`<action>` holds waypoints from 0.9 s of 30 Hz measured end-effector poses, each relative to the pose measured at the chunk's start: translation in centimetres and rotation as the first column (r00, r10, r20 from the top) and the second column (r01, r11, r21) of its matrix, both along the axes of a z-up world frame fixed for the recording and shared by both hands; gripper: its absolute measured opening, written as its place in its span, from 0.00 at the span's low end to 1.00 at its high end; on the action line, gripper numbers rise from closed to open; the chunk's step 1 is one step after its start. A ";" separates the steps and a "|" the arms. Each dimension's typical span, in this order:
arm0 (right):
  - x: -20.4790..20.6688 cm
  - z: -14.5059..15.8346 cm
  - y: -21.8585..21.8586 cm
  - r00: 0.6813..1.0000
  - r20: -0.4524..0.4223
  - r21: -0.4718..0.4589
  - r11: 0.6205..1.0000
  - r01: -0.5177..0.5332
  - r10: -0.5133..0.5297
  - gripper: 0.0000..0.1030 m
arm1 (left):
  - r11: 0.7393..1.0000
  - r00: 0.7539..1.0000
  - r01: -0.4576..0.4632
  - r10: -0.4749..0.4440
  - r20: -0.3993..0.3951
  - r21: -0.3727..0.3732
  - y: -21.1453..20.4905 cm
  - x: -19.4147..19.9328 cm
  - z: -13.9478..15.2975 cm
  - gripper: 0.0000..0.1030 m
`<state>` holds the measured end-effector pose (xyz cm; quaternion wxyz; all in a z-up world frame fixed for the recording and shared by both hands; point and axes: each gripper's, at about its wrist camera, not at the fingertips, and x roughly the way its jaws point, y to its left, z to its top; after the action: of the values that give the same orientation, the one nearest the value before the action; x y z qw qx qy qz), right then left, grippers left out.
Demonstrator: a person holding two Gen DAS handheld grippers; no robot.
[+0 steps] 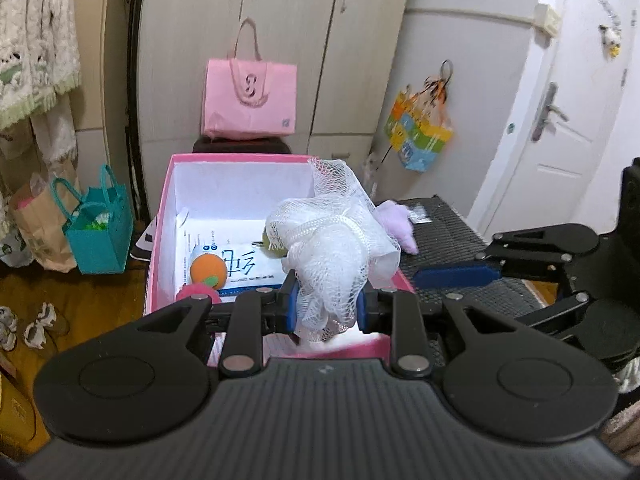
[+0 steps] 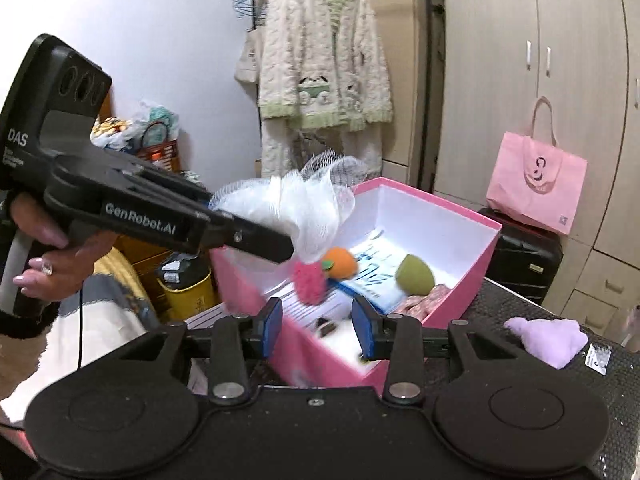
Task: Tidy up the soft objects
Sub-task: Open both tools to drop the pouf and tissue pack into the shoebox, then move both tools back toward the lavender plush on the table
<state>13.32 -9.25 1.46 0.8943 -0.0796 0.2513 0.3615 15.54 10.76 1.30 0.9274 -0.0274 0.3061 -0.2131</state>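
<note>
The left gripper (image 1: pixel 327 306) is clamped on the white mesh bath puff (image 1: pixel 334 240), its blue pads pressed into the lower folds, and holds it above the near right part of the pink box (image 1: pixel 240 159). The right gripper (image 2: pixel 318 332) has its jaws apart with nothing between them, near the box's front wall. Inside the box lie an orange plush fruit (image 1: pixel 208 270), a pink fluffy item (image 2: pixel 310 282), a green sponge (image 2: pixel 414 272) and printed packets (image 1: pixel 240 266). A lilac soft toy (image 2: pixel 548 338) rests outside on the dark mesh surface (image 1: pixel 444 224), to the right of the box. Judgement: the puff is being placed. It is best carried further over the open interior and lowered before release, since the loose netting could catch on the right rim. The lilac toy appears to remain for collection.
</note>
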 end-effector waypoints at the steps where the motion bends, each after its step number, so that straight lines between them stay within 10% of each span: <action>1: 0.7 0.1 -0.2 1.000 -0.007 0.004 1.000 0.009 -0.009 0.43 | 1.000 1.000 -0.003 0.003 -0.008 0.007 -0.1 0.7 -0.2 0.26; 9: 4.2 -1.0 -0.8 0.997 -0.051 0.031 0.997 0.067 -0.066 0.43 | 0.996 0.995 -0.052 0.057 -0.081 0.066 -0.9 4.9 -2.3 0.61; 27: 0.7 1.8 -7.1 0.990 -0.043 0.077 0.988 0.135 -0.132 0.48 | 0.999 0.999 0.005 -0.004 -0.034 0.040 -2.4 -1.1 3.6 0.70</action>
<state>14.07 -16.37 3.25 0.9141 -0.0199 0.2583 0.3120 14.41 8.35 4.91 0.9219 -0.0116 0.3263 -0.2084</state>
